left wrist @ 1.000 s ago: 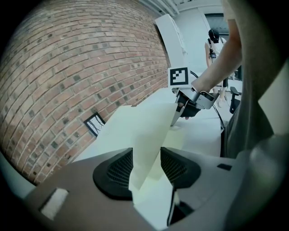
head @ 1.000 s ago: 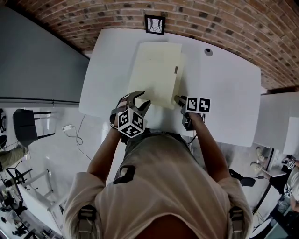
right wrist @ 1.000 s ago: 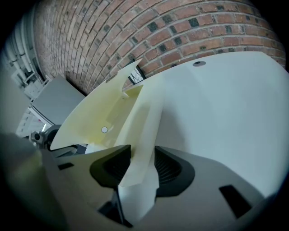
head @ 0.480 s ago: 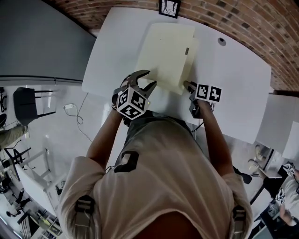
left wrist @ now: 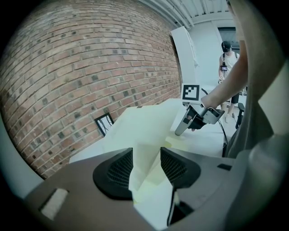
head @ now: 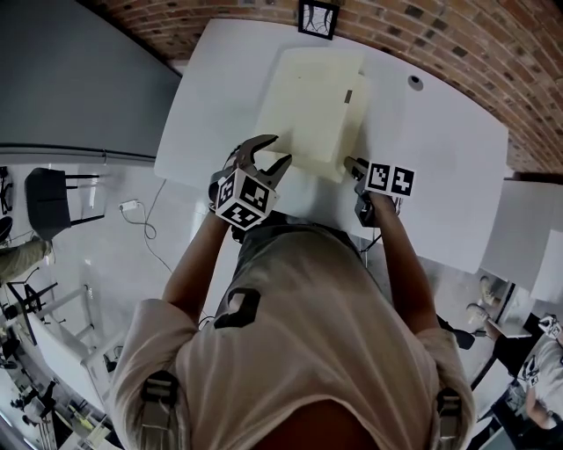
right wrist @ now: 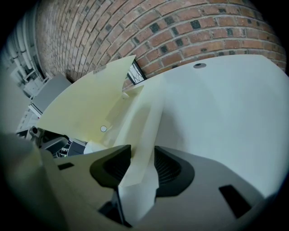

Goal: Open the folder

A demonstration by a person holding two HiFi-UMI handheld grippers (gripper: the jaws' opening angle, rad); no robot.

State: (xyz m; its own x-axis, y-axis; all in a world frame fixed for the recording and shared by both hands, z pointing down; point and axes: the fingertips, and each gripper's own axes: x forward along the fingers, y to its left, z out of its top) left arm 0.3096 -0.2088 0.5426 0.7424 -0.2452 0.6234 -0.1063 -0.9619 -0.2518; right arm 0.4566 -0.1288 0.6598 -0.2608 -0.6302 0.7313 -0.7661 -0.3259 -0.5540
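Note:
A cream folder (head: 312, 97) lies on the white table (head: 440, 158). My left gripper (head: 281, 149) is at its near left corner with the jaws apart. In the left gripper view that corner (left wrist: 144, 124) reaches between the pads of the left gripper (left wrist: 146, 164), loose and creased. My right gripper (head: 349, 162) is at the near right corner, shut on the folder's edge. In the right gripper view a strip of the folder (right wrist: 90, 103) runs between the right gripper's (right wrist: 142, 164) pads, and the cover stands raised to the left. The left gripper view shows the right gripper (left wrist: 180, 128) tipped down onto the folder.
A brick wall (head: 457, 35) runs behind the table. A small framed marker (head: 318, 18) leans at the table's far edge, and a cable hole (head: 415, 82) is at the far right. A grey cabinet (head: 79, 79) and a chair (head: 48, 206) stand to the left.
The left gripper has rolled a little at the folder's near left corner. The right gripper has stayed at the near right corner. The folder's near edge now looks slightly raised.

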